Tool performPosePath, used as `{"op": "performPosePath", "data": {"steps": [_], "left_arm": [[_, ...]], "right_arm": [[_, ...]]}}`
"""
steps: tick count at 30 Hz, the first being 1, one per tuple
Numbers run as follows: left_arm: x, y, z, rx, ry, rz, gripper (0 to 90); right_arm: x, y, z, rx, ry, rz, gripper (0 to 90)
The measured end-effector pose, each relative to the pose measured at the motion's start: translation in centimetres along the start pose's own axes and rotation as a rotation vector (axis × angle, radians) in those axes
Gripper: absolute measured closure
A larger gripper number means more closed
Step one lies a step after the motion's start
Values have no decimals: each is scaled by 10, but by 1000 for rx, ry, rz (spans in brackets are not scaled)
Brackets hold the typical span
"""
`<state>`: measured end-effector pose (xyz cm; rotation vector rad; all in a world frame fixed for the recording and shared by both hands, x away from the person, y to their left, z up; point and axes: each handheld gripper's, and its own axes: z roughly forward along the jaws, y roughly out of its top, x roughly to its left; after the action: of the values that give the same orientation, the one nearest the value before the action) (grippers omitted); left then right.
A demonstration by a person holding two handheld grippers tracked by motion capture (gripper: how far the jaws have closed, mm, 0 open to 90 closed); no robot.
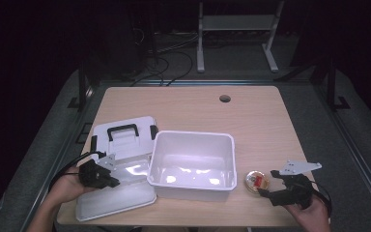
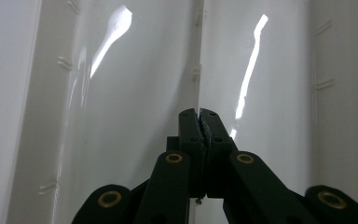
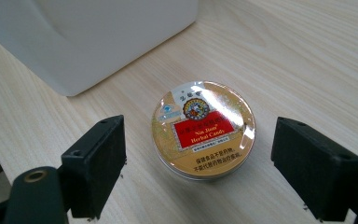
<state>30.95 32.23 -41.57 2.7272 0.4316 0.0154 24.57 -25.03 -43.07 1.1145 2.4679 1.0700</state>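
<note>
Worktop (image 1: 251, 111): open bin (image 1: 193, 159) at centre; lid (image 1: 118, 166) flat, touching its left side; candy tin (image 1: 256, 181) just right of bin, near front edge; cable hole (image 1: 225, 98) behind, well apart.

tin (image 3: 203, 129): gold, red label panel, shiny | bin (image 1: 192, 164): white | lid (image 1: 121, 166): white, black handle | table (image 1: 251, 116): pale wood grain | grippers: black

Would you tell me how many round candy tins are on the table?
1: the candy tin lies flat on the table, right of the white bin, between the right gripper's open jaws.
</note>
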Motion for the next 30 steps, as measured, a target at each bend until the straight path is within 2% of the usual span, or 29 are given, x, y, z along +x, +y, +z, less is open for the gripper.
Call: {"op": "performPosePath", "data": {"steps": [3,7,10,11,12,15,18,21,24,25,28,29,30], "left_arm": [[0,-2,3,-3,-5,-10,890],[0,-4,0,-31,-1,-24,863],[-3,-3,-6,-41,30,-26,822],[-5,-2,-10,-74,41,-30,791],[-5,-2,-10,-74,41,-30,775],[-7,0,-14,-92,70,-34,747],[-7,0,-17,-109,76,-46,741],[-9,1,-21,-155,91,-66,709],[-10,2,-21,-152,105,-79,682],[-11,2,-20,-150,113,-83,656],[-12,1,-19,-182,115,-100,634],[-12,1,-19,-185,118,-104,585],[-12,1,-19,-186,125,-104,585]], "right_arm": [[0,0,1,5,2,-1,174],[2,1,2,11,1,-5,174],[3,1,3,20,0,-12,174],[5,2,3,27,0,-21,173],[5,2,3,27,0,-21,173],[6,4,3,44,-3,-29,164],[6,5,3,56,-6,-37,153],[3,9,2,85,-8,-50,143],[2,11,2,101,-5,-52,142],[0,12,4,124,-10,-57,142],[0,13,7,152,-12,-71,142],[-1,16,10,179,-11,-77,142],[-1,16,10,179,-11,-77,142]]}}
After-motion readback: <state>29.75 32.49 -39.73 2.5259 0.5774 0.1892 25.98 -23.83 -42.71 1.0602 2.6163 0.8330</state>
